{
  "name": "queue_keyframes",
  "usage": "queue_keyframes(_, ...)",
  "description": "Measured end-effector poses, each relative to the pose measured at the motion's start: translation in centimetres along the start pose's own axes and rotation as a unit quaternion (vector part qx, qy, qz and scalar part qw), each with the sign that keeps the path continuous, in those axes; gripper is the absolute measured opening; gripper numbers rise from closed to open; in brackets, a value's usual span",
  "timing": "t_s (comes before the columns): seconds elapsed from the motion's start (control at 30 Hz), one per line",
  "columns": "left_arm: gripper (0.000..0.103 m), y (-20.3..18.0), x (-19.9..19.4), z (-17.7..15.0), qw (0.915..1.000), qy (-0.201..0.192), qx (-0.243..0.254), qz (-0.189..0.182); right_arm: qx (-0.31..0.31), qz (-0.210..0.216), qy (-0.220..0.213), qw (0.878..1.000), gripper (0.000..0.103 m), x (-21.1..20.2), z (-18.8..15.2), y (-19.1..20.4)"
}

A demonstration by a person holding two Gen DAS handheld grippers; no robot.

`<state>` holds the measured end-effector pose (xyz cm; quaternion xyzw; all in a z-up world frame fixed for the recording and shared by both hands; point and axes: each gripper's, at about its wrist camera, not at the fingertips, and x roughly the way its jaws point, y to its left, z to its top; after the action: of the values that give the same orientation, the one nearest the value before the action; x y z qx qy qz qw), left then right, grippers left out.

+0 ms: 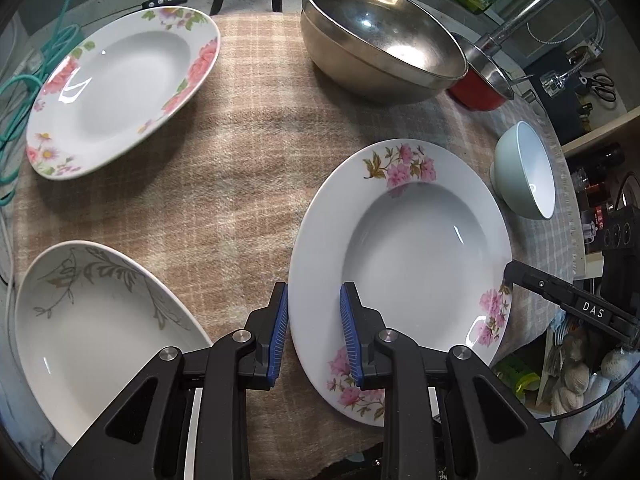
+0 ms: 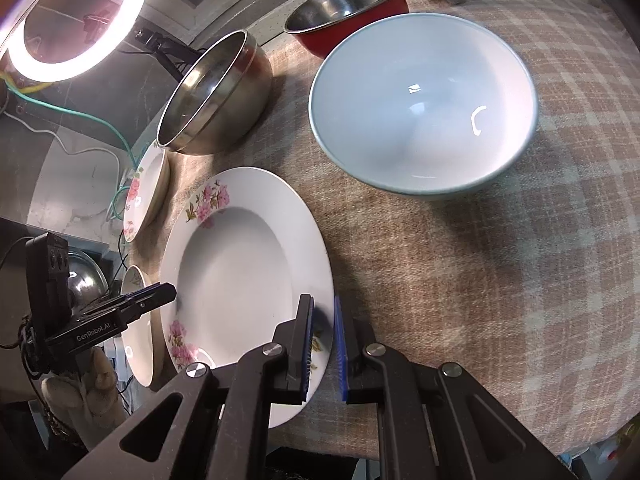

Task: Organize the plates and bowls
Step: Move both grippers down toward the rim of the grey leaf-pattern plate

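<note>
Gripping the pink-blossom plate (image 1: 404,272) from both sides is the step we judge to be in hand. It sits on the plaid cloth (image 1: 224,184), between the grey-leaf plate (image 1: 100,328) and the pale blue bowl (image 1: 524,172). Our left gripper (image 1: 314,332) has its jaws moderately open, straddling the near-left rim; our right gripper (image 2: 323,350) has narrow jaws over the opposite rim, not yet pinching. We should seat both pads deep on the rim, close evenly, and lift level, since glazed rims slip. The rose plate (image 1: 120,92) and steel bowl (image 1: 380,40) lie beyond.
</note>
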<state>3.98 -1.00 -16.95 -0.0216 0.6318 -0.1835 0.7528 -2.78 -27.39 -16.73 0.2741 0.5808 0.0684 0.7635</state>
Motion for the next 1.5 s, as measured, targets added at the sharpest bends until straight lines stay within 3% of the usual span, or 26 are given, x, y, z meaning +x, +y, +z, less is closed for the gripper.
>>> queue_keyframes(0.8, 0.024, -0.2, 0.1, -0.9, 0.9999, -0.009, -0.012, 0.004, -0.019, -0.019, -0.004, 1.0, 0.011, 0.1, 0.2, 0.5)
queue_keyframes(1.3, 0.024, -0.5, -0.7, -1.2, 0.9991, -0.032, -0.002, 0.026, -0.025, -0.046, -0.016, 0.999, 0.011, -0.4, 0.0, 0.6)
queue_keyframes(1.5, 0.024, -0.4, -1.6, -1.3, 0.9985, -0.045, 0.0, 0.031, -0.025, -0.059, -0.03, 0.998, 0.018, -1.6, -0.2, 0.4)
